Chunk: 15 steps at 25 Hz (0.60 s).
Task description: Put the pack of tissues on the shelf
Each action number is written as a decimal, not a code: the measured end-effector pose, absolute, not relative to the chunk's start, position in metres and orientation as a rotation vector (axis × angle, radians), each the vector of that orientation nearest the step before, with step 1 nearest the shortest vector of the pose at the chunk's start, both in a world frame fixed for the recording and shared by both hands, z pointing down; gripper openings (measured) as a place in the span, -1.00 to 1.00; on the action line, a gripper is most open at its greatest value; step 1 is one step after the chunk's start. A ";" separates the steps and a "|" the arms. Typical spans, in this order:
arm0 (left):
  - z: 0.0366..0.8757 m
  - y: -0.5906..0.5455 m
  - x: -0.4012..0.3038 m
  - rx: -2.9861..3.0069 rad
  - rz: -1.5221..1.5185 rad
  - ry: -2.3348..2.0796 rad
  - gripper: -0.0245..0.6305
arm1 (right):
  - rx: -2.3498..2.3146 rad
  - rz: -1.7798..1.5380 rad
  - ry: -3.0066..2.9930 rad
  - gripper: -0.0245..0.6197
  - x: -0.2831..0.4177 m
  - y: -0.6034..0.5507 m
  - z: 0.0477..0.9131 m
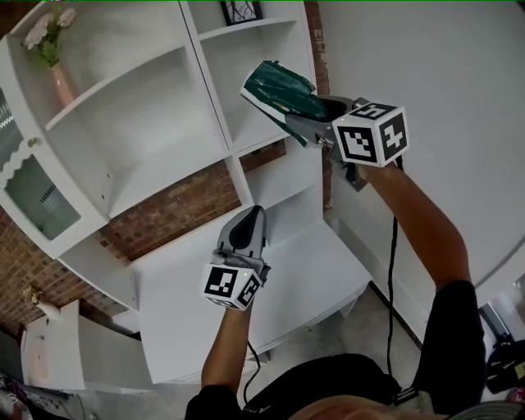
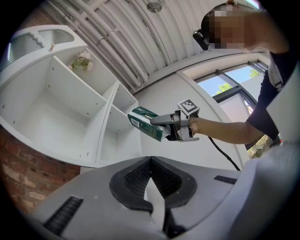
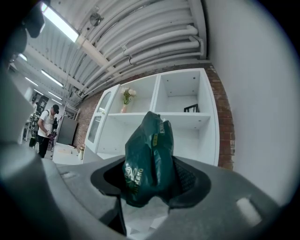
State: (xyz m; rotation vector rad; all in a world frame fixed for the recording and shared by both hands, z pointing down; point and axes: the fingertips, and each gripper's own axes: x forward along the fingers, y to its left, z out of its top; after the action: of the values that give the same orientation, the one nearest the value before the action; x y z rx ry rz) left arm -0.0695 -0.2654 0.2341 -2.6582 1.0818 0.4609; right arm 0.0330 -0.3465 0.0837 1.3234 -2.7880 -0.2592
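A dark green pack of tissues (image 1: 281, 92) is pinched in my right gripper (image 1: 310, 116), which is shut on it and held up in front of the right column of the white shelf unit (image 1: 168, 152). The right gripper view shows the pack (image 3: 150, 157) crumpled between the right gripper's (image 3: 151, 185) pads, with the open compartments behind it. The left gripper view shows the pack (image 2: 146, 123) in the air beside the shelf. My left gripper (image 1: 246, 232) hangs lower, over the unit's white counter, shut and empty; its jaws meet in the left gripper view (image 2: 150, 159).
A pink vase with flowers (image 1: 56, 72) stands on the upper left shelf, and a dark picture frame (image 1: 242, 11) on the top right one. A glass cabinet door (image 1: 37, 197) is at far left. A white wall (image 1: 459, 98) runs along the right. A person (image 3: 45, 129) stands far off.
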 end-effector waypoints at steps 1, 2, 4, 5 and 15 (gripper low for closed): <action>0.228 -0.266 -0.071 -2.657 0.474 1.073 -0.93 | 1.335 -0.269 -2.783 -0.15 0.034 -0.348 0.074; 0.221 -0.266 -0.072 -2.655 0.484 1.064 -0.93 | 1.348 -0.278 -2.778 -0.15 0.034 -0.349 0.064; 0.206 -0.268 -0.074 -2.647 0.495 1.043 -0.93 | 1.373 -0.293 -2.767 -0.15 0.036 -0.353 0.042; 0.200 -0.270 -0.074 -2.642 0.495 1.031 -0.93 | 1.387 -0.301 -2.760 -0.15 0.036 -0.355 0.032; 0.165 -0.300 -0.072 -2.593 0.520 1.012 -0.93 | 1.442 -0.413 -2.680 -0.15 0.039 -0.403 -0.061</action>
State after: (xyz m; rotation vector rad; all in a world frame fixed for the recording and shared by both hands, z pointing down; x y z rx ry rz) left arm -0.0717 -0.2997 0.1648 -2.5931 1.0117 0.5201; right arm 0.0385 -0.4030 -0.0609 1.4419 -2.6796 -0.4131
